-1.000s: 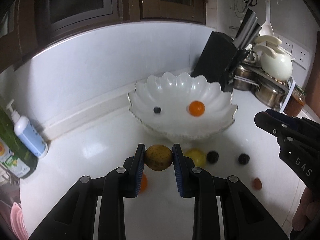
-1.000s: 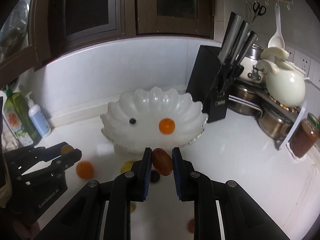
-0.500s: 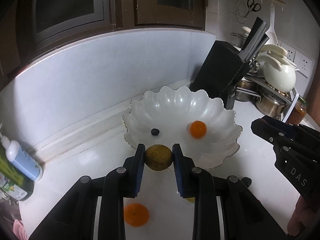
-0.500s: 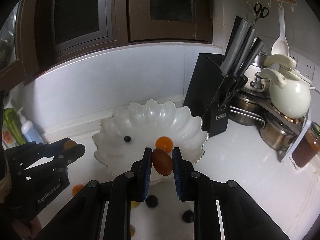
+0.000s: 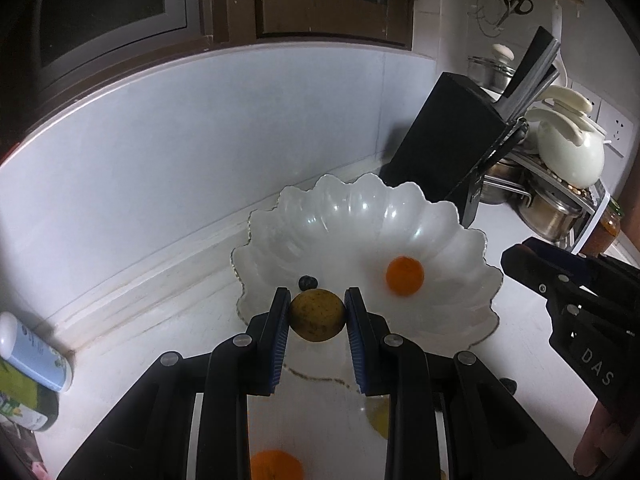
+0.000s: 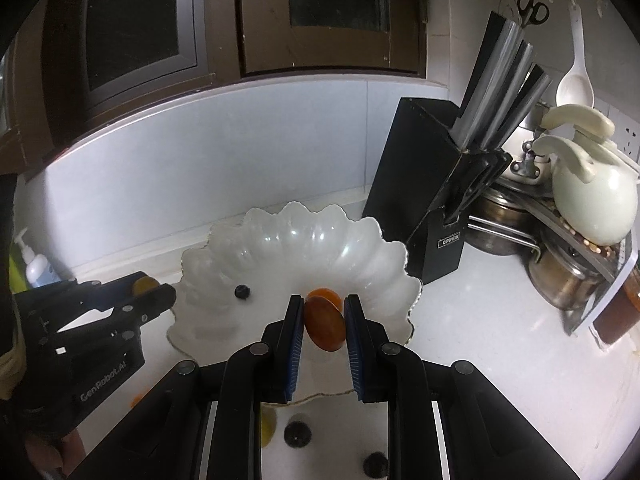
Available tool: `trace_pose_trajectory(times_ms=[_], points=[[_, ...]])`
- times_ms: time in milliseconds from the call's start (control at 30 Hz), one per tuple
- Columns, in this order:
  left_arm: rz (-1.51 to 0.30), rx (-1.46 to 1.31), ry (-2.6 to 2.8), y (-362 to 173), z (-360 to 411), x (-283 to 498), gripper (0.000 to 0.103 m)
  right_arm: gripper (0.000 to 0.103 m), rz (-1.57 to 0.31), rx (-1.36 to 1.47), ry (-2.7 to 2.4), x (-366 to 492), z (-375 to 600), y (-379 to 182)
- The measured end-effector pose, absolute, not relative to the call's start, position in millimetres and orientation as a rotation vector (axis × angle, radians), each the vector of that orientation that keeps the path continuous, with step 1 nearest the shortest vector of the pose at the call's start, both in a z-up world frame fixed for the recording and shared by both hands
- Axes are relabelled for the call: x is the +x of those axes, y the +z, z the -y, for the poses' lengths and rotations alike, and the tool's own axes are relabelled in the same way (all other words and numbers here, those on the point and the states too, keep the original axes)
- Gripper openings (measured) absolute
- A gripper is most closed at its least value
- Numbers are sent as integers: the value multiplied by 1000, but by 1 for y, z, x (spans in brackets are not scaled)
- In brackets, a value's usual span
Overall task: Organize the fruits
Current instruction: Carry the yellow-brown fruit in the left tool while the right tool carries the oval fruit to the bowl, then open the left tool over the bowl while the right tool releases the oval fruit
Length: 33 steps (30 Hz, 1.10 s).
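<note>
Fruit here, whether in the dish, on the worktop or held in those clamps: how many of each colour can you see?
Orange: 2, bowl orange, counter orange
Dark: 3, blueberry, dark fruit, second dark fruit
Yellow: 1, yellow fruit
Yellow-green: 1, yellow-green fruit in left gripper
Reddish-brown: 1, reddish-brown fruit in right gripper
Total: 8

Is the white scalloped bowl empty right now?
No, the white scalloped bowl holds a small orange fruit and a dark berry.

A black knife block point(image 6: 432, 200) stands beside a cream kettle point(image 6: 592, 196) and steel pots point(image 6: 568, 276).
</note>
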State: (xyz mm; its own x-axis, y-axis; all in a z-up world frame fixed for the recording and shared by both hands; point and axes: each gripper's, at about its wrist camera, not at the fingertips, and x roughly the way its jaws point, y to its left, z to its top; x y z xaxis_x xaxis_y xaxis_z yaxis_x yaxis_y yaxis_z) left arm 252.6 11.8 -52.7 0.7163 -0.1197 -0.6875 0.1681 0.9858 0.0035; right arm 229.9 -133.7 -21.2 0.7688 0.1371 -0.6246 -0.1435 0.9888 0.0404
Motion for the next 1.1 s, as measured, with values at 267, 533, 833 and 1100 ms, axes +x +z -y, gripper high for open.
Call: trace_pose_trajectory(times_ms=[267, 533, 833, 1100], points=[[-781, 72, -175, -61, -11, 270, 28, 22, -719, -9, 168, 247, 130, -33], [-826, 64, -193, -75, -13, 282, 28, 22, -769, -20, 180, 256, 125, -48], [-836, 65, -186, -79, -13, 283, 54, 24, -795, -17, 183, 260, 124, -54], [-821, 66, -152, -76, -18, 280, 67, 63, -782, -5, 150, 258, 128, -50]])
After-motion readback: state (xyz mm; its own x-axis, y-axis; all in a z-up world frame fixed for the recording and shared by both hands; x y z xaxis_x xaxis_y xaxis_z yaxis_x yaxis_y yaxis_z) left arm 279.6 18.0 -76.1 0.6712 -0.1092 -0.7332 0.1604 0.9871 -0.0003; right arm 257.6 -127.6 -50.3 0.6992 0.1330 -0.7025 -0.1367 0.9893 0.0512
